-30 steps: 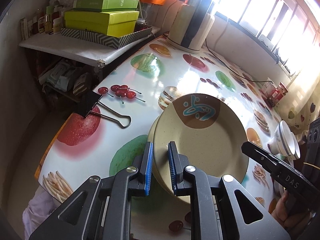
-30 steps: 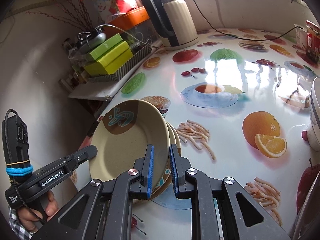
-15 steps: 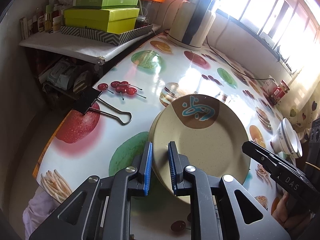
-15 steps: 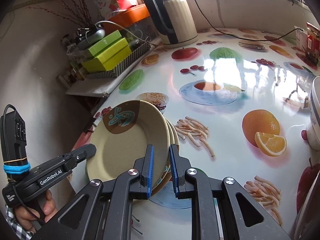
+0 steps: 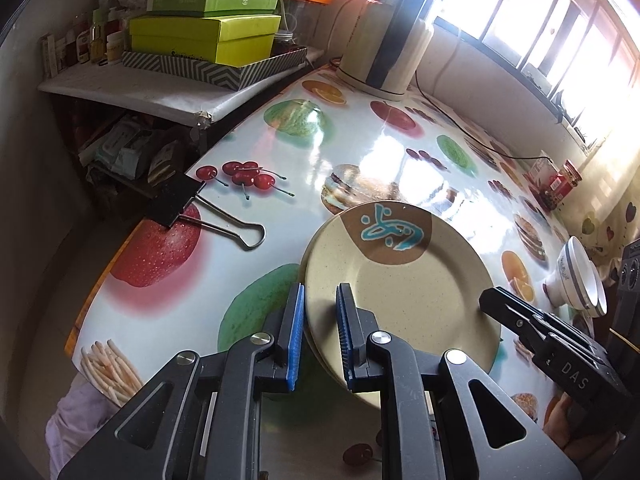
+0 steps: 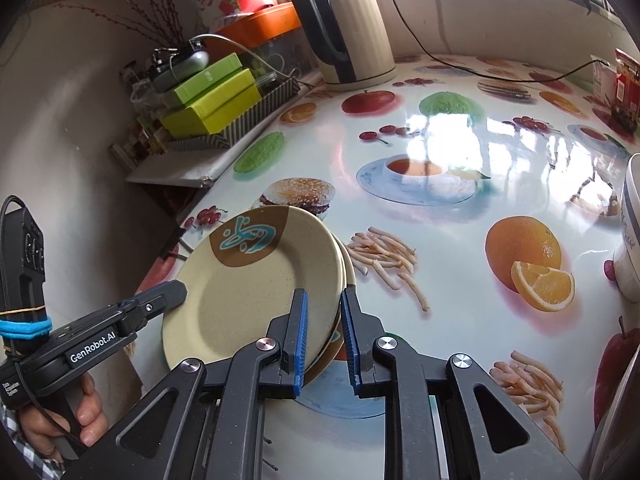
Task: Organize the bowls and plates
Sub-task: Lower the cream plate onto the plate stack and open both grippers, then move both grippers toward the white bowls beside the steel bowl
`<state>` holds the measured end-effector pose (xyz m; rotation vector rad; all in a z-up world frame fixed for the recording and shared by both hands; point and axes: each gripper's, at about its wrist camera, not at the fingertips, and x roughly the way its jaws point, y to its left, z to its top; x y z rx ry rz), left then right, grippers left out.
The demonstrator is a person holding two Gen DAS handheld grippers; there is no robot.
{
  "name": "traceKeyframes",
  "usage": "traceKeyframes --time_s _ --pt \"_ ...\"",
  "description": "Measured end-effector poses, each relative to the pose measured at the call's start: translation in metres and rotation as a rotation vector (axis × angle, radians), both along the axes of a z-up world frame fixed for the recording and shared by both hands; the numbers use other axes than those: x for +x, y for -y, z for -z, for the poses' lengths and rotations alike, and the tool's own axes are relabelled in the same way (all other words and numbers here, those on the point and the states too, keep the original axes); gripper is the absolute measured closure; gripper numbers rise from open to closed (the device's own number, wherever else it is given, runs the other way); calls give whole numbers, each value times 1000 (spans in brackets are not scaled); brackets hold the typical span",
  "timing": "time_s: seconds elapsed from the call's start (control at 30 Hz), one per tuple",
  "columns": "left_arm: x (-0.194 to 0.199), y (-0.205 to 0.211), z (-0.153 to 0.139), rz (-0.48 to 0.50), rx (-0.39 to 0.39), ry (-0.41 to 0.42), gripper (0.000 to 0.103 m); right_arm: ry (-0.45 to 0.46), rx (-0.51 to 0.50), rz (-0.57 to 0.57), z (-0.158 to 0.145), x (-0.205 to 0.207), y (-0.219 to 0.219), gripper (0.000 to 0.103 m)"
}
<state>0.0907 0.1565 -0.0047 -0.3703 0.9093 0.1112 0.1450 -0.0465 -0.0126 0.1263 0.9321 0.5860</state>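
I'm looking at a home kitchen or dining corner: a table (image 6: 460,208) under a glossy fruit-print cloth, an electric kettle (image 6: 344,28) at its far edge below the window (image 5: 560,16), boxes (image 5: 204,36) on a cluttered shelf (image 5: 132,84) beside it.

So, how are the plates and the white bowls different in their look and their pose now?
The plates are flat and beige with a brown patch and a teal mark; the white bowls are deep with a grey band near the rim. The plates are stacked, tilted, with the left claw and the right claw on opposite rims; the bowls lie on their side, in no claw. Both are nested sets on the same printed tablecloth.
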Motion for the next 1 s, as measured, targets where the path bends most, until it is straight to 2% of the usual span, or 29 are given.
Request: traceKeyframes --time_s 0.43,0.67,0.77,0.93,0.97,1.0 --pt "0 0 0 2 14 -1 86 2 -3 3 0 0 0 85" --pt "-1 3 -2 1 46 3 85 17 -12 -4 -2 -1 -3 72" --pt "-1 3 -3 -6 50 1 80 22 -14 1 -3 -2 -3 68" --pt "-3 7 -9 -2 61 10 79 31 -12 21 -7 -4 3 62" --pt "-3 8 -11 -3 64 15 77 35 -14 25 -8 -5 4 62" --pt "-4 9 -13 -2 65 20 70 39 -15 27 -9 -5 6 61"
